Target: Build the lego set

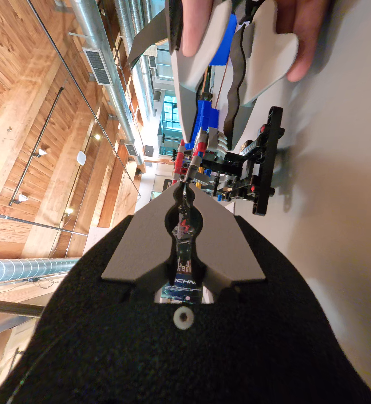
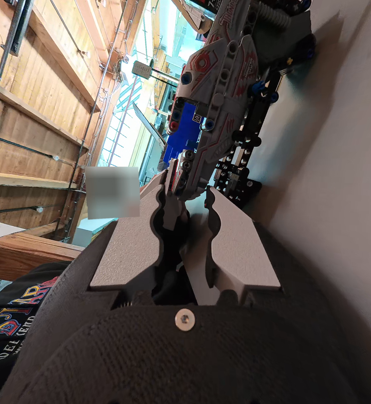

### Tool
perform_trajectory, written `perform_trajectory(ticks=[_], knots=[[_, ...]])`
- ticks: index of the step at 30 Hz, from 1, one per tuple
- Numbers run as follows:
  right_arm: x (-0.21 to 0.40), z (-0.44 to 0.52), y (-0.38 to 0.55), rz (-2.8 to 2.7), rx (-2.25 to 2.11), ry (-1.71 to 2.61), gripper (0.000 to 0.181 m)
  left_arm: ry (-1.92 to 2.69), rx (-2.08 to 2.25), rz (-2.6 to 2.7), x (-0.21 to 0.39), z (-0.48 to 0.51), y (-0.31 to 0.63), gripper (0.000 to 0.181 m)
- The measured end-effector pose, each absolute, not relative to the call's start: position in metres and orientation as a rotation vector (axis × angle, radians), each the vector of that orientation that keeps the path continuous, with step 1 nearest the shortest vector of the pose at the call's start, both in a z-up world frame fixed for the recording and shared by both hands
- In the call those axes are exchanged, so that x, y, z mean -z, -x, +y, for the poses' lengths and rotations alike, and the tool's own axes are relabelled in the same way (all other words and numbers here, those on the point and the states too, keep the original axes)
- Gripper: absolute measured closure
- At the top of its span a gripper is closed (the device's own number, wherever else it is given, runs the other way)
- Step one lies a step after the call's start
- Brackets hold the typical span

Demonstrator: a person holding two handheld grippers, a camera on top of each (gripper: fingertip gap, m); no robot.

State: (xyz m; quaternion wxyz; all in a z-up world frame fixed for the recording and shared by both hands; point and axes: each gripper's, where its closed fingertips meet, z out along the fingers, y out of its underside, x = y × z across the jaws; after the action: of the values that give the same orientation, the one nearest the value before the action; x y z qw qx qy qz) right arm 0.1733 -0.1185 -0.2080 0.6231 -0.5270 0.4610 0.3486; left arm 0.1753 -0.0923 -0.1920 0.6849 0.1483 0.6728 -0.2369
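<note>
Your left gripper (image 1: 185, 185) pinches a grey pin on the black-framed lego model (image 1: 241, 166); your right gripper (image 2: 186, 190), jaws narrowly parted, grips its white stickered panel (image 2: 213, 113).

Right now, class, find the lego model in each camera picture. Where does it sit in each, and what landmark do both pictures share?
Left wrist view: the lego model lies right of centre on the pale table, just beyond the left gripper.
Right wrist view: the lego model fills the upper centre, its lower end between the fingers of the right gripper.
Shared landmark: the blue bin behind the model.
</note>
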Motion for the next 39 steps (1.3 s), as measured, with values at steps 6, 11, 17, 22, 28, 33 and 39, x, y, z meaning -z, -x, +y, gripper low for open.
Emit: perform_trajectory(ticks=[6,11,17,22,28,33,39], knots=[[0.211,-0.116,-0.176,1.085,-0.817,1.203,0.152,-0.312,0.547,1.516,0.192,-0.091,-0.176,0.181],[0.210,-0.114,-0.176,1.092,-0.845,1.177,0.154,-0.284,0.558,1.522,0.193,-0.089,-0.177,0.181],[0.208,-0.116,-0.177,1.090,-0.858,1.148,0.153,-0.199,0.680,1.562,0.191,-0.080,-0.176,0.181],[0.208,-0.116,-0.176,1.085,-0.853,1.159,0.153,-0.228,0.671,1.560,0.193,-0.084,-0.177,0.181],[0.208,-0.116,-0.176,1.085,-0.866,1.154,0.153,-0.385,0.462,1.461,0.194,-0.088,-0.176,0.181],[0.208,-0.116,-0.176,1.083,-0.860,1.157,0.153,-0.342,0.488,1.455,0.187,-0.086,-0.174,0.181],[0.208,-0.116,-0.177,1.086,-0.863,1.154,0.152,-0.347,0.478,1.470,0.193,-0.088,-0.177,0.181]])
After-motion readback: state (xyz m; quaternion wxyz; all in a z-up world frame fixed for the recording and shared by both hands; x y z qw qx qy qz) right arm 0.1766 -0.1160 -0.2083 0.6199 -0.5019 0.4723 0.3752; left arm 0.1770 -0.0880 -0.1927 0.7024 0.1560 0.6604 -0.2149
